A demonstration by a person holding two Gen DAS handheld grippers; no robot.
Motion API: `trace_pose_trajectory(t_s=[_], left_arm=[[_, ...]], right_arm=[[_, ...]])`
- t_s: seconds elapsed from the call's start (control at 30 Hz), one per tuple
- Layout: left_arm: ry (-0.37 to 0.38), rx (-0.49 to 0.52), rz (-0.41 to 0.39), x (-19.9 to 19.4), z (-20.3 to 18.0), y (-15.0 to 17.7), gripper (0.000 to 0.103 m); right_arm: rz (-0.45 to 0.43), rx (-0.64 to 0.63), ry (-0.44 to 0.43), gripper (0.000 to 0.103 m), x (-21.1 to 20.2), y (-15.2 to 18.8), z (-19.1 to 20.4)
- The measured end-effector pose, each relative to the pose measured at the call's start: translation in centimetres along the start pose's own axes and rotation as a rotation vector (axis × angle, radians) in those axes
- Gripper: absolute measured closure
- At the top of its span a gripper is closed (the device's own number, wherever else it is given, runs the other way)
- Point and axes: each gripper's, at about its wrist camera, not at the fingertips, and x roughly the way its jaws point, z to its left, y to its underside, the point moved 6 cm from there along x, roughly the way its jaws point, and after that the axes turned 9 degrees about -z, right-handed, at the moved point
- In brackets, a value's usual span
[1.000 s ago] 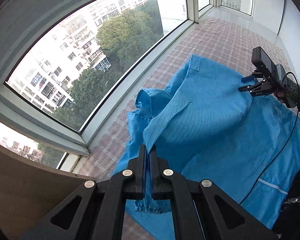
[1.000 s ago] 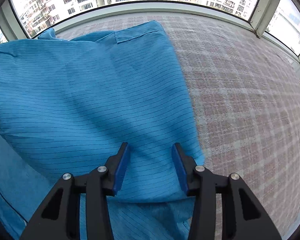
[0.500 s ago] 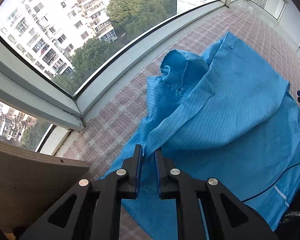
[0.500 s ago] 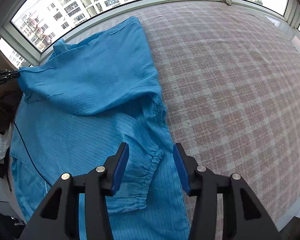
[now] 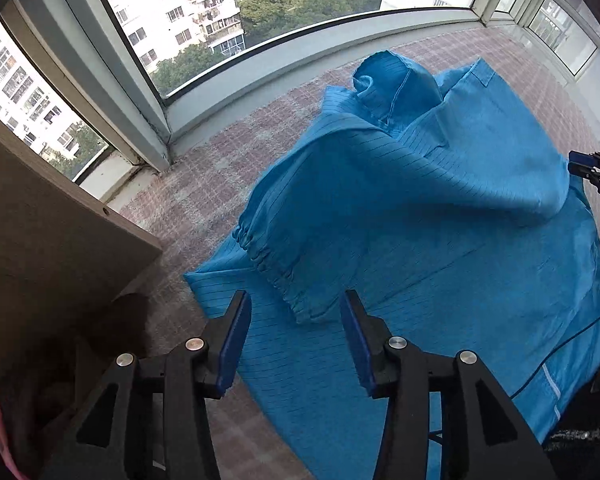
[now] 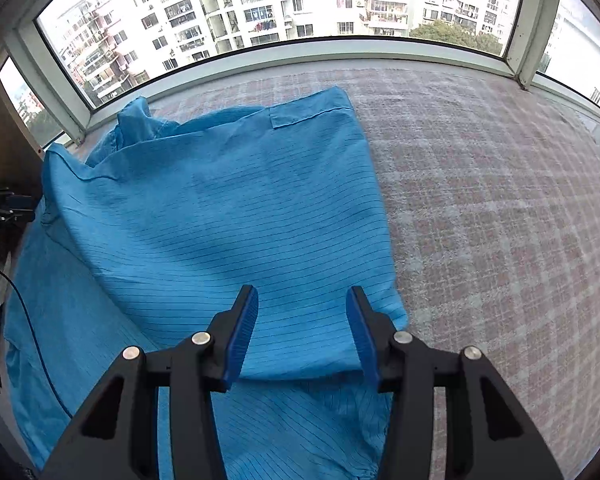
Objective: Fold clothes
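Observation:
A blue pinstriped garment [image 5: 420,208] lies on the checked cloth surface [image 5: 220,184], partly folded over itself, with its hood [image 5: 388,80] bunched at the far end. An elastic sleeve cuff [image 5: 276,264] lies just ahead of my left gripper [image 5: 296,320], which is open and empty above the fabric. In the right wrist view the garment [image 6: 228,216] has a folded upper layer. My right gripper [image 6: 302,320] is open and empty over that layer's near edge. The right gripper's fingertips [image 5: 580,164] also show at the left view's right edge.
A curved window sill [image 6: 300,52] runs along the far side. A wooden board [image 5: 48,208] stands at the left. A blue cable [image 6: 32,328] crosses the garment's left part. Bare checked surface [image 6: 500,220] lies to the right of the garment.
My left gripper has opened and let go of the sleeve, which dropped onto the garment. My right gripper stayed open and moved back over the folded layer.

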Motion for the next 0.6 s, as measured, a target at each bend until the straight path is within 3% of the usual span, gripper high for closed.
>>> trace_pose_trajectory(t_s=[0.13,0.17,0.2,0.27,0.47,0.53,0.6], left_arm=[[0.023,-0.099,0.02,3.8,0.5,0.9,0.062],[0.041,-0.123,0.009,4.1,0.5,0.8,0.074],[0.056,-0.131,-0.005,4.2,0.4,0.6,0.076],[0.086,-0.137,-0.006,4.1,0.2,0.6,0.089],[0.118,-0.121,0.015,1.2,0.1,1.8,0.092],[0.121,-0.119,0.042,0.8,0.3,2.8,0.091],[0.099,-0.107,0.077,1.4,0.6,3.9,0.087]], right_arm=[[0.005,-0.002,-0.027,0.057,1.6,-1.5,0.6],[0.009,-0.009,-0.024,0.057,1.9,-1.4,0.7],[0.011,-0.017,-0.013,0.057,2.2,-1.4,0.7],[0.023,-0.021,0.003,0.057,3.1,-1.4,0.4],[0.011,-0.053,0.093,0.057,5.0,-1.9,-0.4],[0.01,-0.048,0.107,0.05,5.0,-2.0,-0.5],[0.008,-0.044,0.121,0.049,5.0,-2.1,-0.6]])
